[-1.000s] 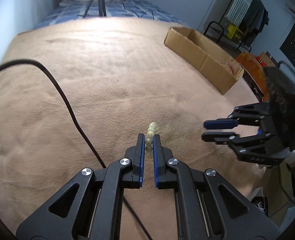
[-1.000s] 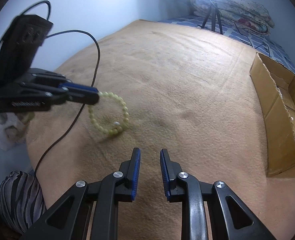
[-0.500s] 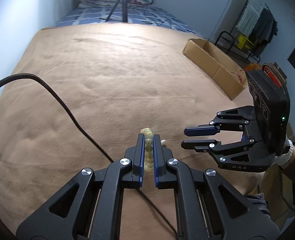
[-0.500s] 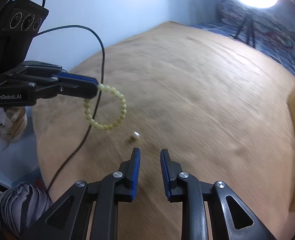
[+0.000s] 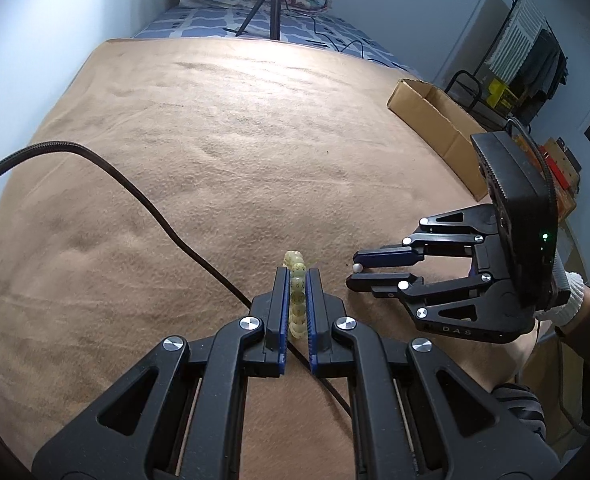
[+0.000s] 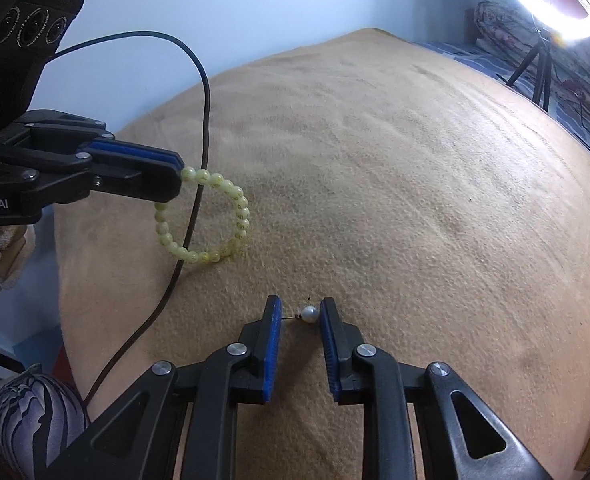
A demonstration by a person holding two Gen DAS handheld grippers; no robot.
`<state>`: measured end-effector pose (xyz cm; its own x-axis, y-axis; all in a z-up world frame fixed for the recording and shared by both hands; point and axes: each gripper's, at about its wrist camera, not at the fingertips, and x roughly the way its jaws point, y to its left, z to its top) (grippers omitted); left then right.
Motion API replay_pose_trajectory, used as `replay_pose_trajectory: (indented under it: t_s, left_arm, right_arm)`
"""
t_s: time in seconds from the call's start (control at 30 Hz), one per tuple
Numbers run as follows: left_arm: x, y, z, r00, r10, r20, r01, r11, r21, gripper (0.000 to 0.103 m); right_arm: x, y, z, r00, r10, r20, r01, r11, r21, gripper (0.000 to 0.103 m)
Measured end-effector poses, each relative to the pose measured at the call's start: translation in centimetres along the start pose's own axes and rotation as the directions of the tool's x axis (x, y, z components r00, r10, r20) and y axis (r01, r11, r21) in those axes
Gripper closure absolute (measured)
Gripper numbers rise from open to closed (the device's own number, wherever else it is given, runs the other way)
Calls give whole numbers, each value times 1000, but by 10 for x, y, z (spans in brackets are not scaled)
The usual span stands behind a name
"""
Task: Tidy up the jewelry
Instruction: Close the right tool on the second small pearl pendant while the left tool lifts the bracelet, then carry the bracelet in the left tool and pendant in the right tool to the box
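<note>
Above the tan blanket [image 5: 223, 168] of the bed, both tools are engaged with jewelry, and the task appears to be at an early-to-middle stage: two pieces are being collected, none is seen being set down, and the cardboard box [image 5: 435, 120] at the far edge of the blanket, judged the likely destination, stands well apart from both. What the box already contains cannot be told from these views. The left hand-held gripper [image 5: 297, 276] is clenched on the yellow-green bead bracelet [image 6: 231, 216]; in the left wrist view a few beads sit pinched between the blue pads, and in the right wrist view the rest of the loop hangs free below the fingertips, just above the blanket, with a black cable [image 6: 199, 120] crossing in front of it. The right hand-held gripper [image 6: 299, 312] is part-open, its jaws bracketing a small pearl earring [image 6: 309, 313]; the pearl lies close against the right pad, the thin post reaches toward the left pad, and a clear gap remains, so the piece is bracketed but not yet gripped. Remaining, as judged: closing on the pearl, carrying both items to the box, and releasing them. A ring light [image 6: 551, 4] on a tripod stands beyond the blanket
</note>
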<state>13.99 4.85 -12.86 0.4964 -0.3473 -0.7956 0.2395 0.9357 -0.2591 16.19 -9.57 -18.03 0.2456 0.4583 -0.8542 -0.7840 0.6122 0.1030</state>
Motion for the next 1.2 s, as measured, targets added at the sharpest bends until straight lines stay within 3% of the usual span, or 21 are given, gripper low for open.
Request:
replay_pose_trajectory:
  t_s: [0.13, 0.2, 0.73, 1.2]
  left_arm:
    - [1, 0, -1, 1000, -3, -2, 3, 1000, -2, 98]
    - [-1, -1, -1, 1000, -6, 2, 6, 1000, -2, 98]
    - [-8, -9, 7, 1000, -14, 22, 14, 1000, 19, 98]
    - [-8, -50, 51, 995, -63, 72, 56, 993, 100, 98]
  right_arm:
    - [-1, -1, 0, 1000, -4, 1, 4, 1000, -1, 86]
    - [-3, -1, 0, 1000, -4, 8, 4, 1000, 4, 94]
    - [-41, -23, -12, 996, -17, 89, 8, 995, 95, 94]
    - [-108, -61, -38, 975, -114, 188, 78, 979, 189, 94]
